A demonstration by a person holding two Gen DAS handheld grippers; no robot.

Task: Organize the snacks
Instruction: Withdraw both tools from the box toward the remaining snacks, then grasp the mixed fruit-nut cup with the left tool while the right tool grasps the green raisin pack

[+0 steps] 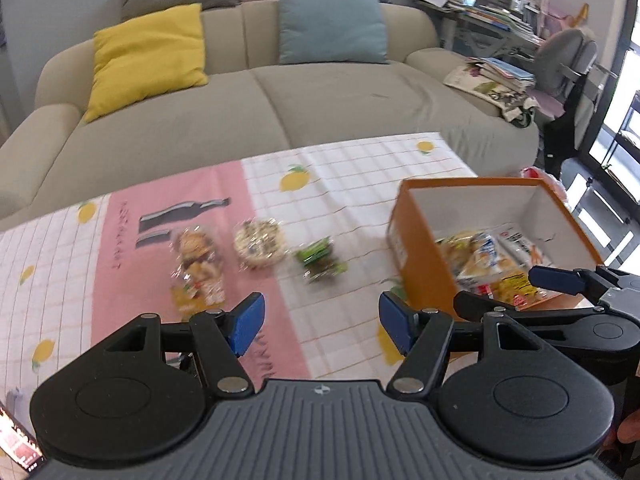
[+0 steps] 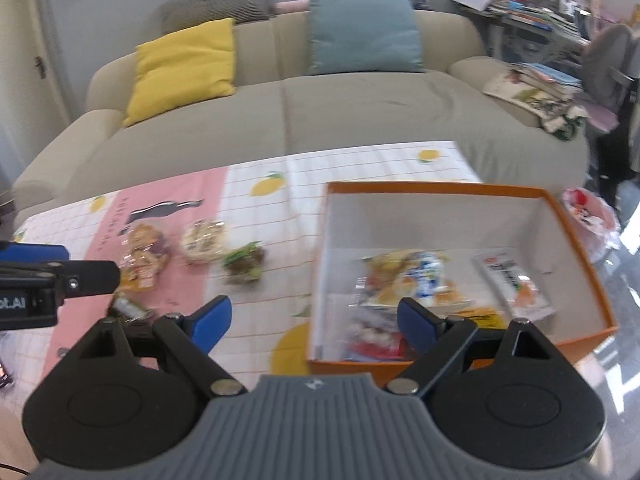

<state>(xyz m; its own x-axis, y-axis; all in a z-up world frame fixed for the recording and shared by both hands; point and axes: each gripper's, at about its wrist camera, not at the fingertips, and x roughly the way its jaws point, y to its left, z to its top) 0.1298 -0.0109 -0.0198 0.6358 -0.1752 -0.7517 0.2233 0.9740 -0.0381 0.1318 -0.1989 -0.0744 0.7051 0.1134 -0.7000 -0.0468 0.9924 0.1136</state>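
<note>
Snacks (image 1: pixel 256 243) on lemon-print tablecloth (image 1: pixel 352 176)

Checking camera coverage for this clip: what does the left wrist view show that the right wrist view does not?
Only the left wrist view shows a phone screen at its bottom-left corner.

Only the right wrist view shows a door with a handle at far left, a small wrapped snack near the table's front edge, and the red-and-white packet in the box's near corner.

Both show the orange box holding snacks, three loose snacks on the lemon-print tablecloth, the sofa with yellow and blue cushions, and both grippers open and empty.
</note>
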